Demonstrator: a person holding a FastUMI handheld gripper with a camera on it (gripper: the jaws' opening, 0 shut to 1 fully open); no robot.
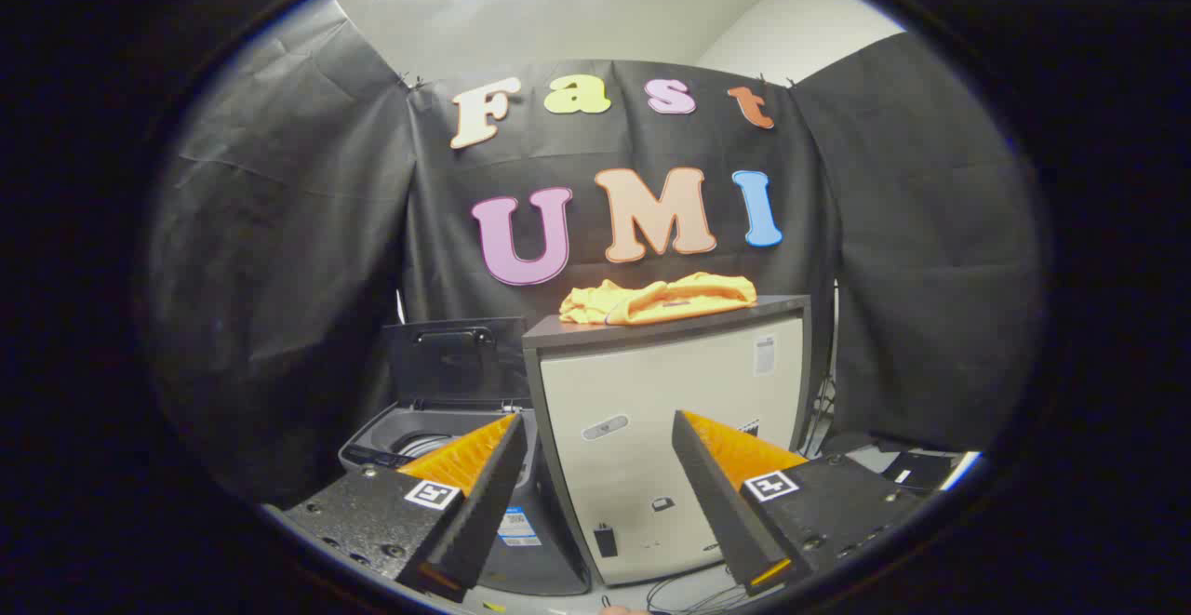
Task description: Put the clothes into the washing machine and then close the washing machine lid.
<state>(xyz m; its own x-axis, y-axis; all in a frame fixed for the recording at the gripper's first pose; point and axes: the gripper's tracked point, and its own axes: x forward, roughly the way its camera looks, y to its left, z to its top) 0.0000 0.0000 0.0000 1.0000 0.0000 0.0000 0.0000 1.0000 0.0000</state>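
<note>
Gripper view: gripper [595, 466] open, empty

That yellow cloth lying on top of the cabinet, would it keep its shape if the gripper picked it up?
Probably not. The yellow garment lies crumpled in soft folds on the cabinet, so it would likely droop and hang. It looks thin, so likely light. The open gripper, well short of it, may pinch only one fold.

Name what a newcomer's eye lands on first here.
First, the crumpled yellow clothes on top of the pale cabinet, well beyond the fingers. Next, the washing machine just left of the cabinet, its dark lid standing open. The gripper is open, holding nothing.
</note>
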